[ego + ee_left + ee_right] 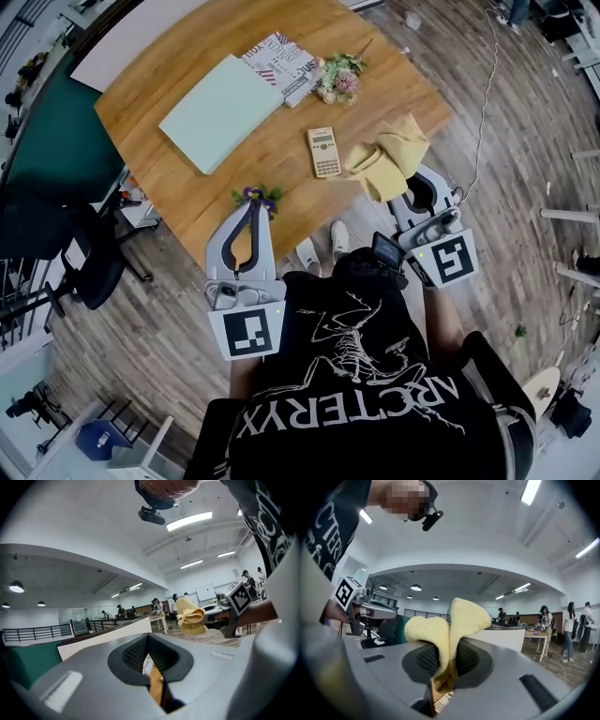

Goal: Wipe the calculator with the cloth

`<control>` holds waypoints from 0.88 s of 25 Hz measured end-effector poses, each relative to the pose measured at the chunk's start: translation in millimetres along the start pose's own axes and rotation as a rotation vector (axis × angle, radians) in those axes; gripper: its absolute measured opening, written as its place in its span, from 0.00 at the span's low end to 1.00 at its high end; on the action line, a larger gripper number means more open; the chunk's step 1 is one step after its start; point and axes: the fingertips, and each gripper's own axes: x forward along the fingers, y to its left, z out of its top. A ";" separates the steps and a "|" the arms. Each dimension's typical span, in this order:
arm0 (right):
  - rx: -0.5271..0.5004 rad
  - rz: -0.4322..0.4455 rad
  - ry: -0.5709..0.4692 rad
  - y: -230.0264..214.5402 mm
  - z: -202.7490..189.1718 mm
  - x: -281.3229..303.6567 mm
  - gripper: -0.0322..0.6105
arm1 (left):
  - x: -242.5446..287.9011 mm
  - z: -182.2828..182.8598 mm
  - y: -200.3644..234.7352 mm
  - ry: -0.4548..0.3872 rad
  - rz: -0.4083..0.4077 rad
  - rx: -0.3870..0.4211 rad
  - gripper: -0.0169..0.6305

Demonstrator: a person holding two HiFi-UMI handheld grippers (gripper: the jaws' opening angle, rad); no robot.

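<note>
The tan calculator (323, 152) lies flat on the wooden table (281, 169), right of the middle. To its right a yellow cloth (387, 157) hangs bunched over the table's near right corner, with my right gripper (401, 194) shut on it. In the right gripper view the cloth (449, 627) stands folded up out of the pinched jaws of that gripper (443, 680). My left gripper (253, 201) is shut on nothing, its tips at the table's front edge. The left gripper view shows its jaws (157, 682) closed, with the cloth (190, 616) off to the right.
A pale green folder (222, 111), a patterned box (281, 64) and a flower bunch (339, 78) lie at the back of the table. A small purple flower sprig (270, 196) sits at the front edge. An office chair (75, 253) stands left.
</note>
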 end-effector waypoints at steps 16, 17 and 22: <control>-0.410 0.426 0.714 4.5 -266.1 155.8 0.14 | -7.0 3.8 -13.9 0.100 0.181 0.007 0.04; -0.438 0.436 0.746 3.8 -280.6 165.8 0.14 | -7.2 2.8 -16.1 0.106 0.185 0.007 0.04; -0.545 0.451 0.842 7.9 -333.0 205.1 0.14 | -17.8 -1.3 -22.2 0.137 0.199 0.043 0.04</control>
